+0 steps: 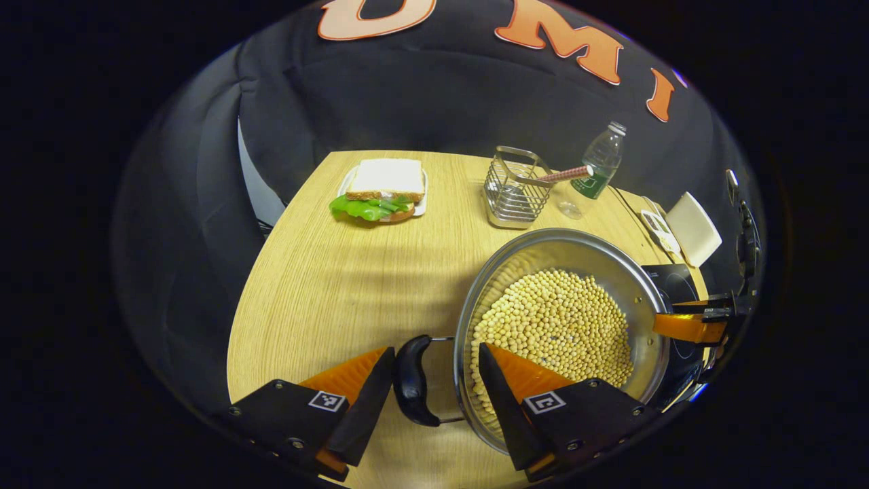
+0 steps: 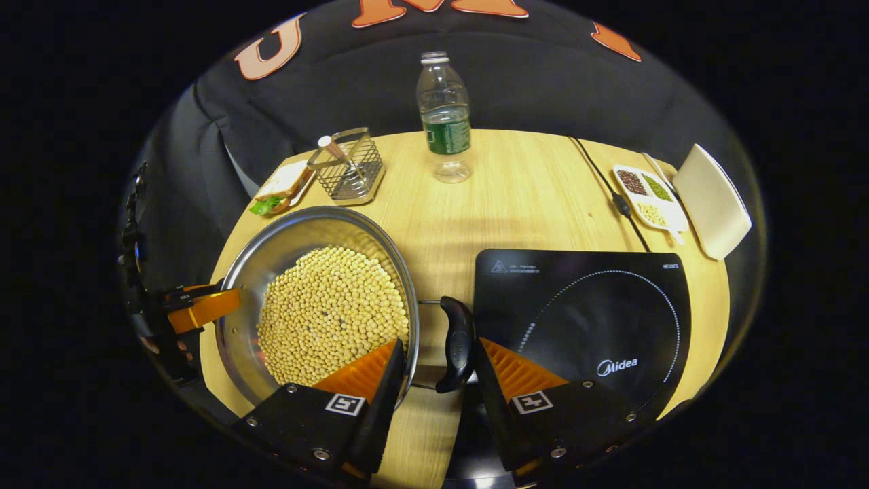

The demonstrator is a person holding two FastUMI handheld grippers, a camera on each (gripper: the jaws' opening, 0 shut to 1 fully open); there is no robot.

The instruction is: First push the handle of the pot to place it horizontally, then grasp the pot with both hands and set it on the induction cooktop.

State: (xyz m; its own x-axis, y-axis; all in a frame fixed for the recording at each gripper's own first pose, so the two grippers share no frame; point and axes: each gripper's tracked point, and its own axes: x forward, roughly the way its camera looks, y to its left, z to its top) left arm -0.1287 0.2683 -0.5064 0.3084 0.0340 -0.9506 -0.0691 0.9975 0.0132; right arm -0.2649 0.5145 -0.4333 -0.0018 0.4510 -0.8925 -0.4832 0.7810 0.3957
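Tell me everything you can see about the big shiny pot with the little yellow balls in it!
The pot is a wide, round, shiny metal pan, uncovered and sitting upright on the wooden table, just beside the black induction cooktop. It is filled with small pale yellow beans. A dark handle on metal wires sticks out on each side. The left tool and right tool each straddle a handle, jaws open.

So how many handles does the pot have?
2: one black handle sits between the left gripper fingers, the other handle between the right gripper fingers, on opposite sides of the pot.
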